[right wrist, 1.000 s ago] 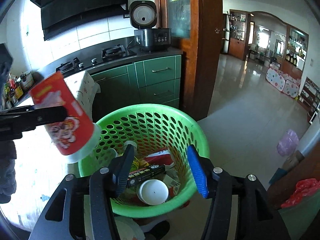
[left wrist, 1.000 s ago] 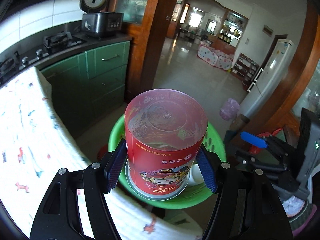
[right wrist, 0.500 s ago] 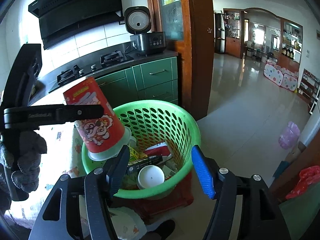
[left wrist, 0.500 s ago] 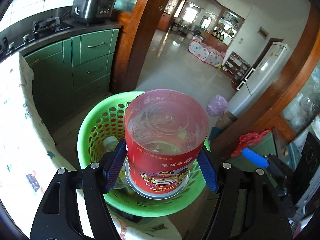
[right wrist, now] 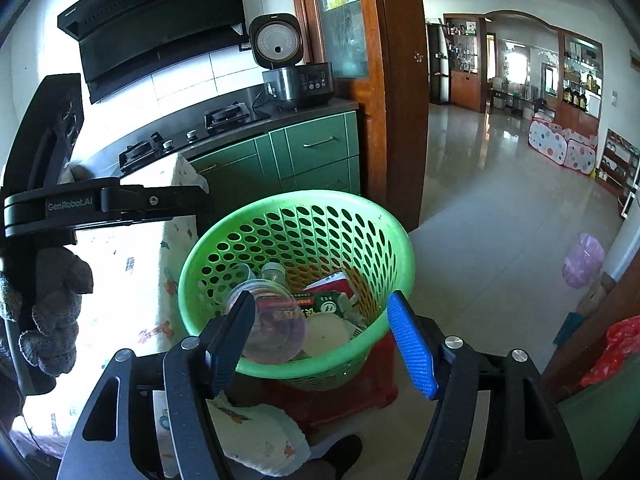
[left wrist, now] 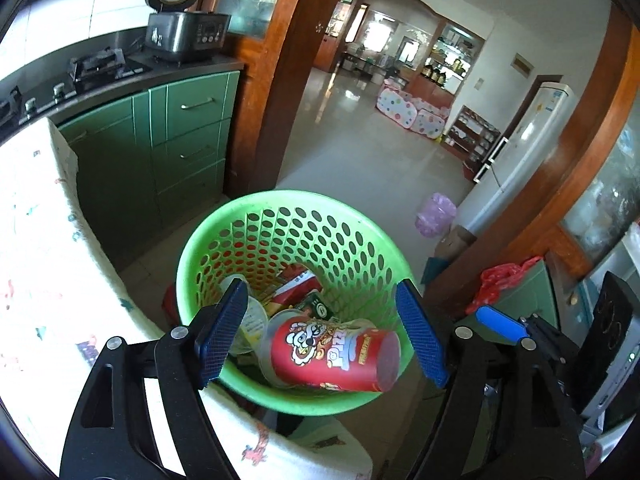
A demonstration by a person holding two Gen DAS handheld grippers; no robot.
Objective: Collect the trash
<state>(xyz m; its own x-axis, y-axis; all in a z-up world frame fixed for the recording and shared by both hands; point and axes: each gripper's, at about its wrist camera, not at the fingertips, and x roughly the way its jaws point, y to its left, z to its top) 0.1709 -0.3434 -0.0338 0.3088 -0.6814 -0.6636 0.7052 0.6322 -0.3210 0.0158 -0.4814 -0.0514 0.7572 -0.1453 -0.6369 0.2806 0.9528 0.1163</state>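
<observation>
A red snack cup (left wrist: 334,354) lies on its side inside the green perforated basket (left wrist: 256,216), on top of other trash. In the right wrist view I see into the cup's open mouth (right wrist: 272,330) inside the basket (right wrist: 396,236). My left gripper (left wrist: 320,336) is open and empty just above the basket's near rim. My right gripper (right wrist: 322,334) is open and empty, also above the near rim. The left gripper's arm (right wrist: 104,204) shows at the left of the right wrist view.
The basket sits on a red stool (right wrist: 360,388) beside a table with a white patterned cloth (left wrist: 40,264). Green cabinets (left wrist: 180,148) and a wooden door frame (left wrist: 280,80) stand behind. A rice cooker (right wrist: 296,76) is on the counter. A red bag (left wrist: 504,280) is at the right.
My left gripper has opened and let go of the red cup, which has dropped into the basket and lies on its side. The right gripper stays open near the basket.
</observation>
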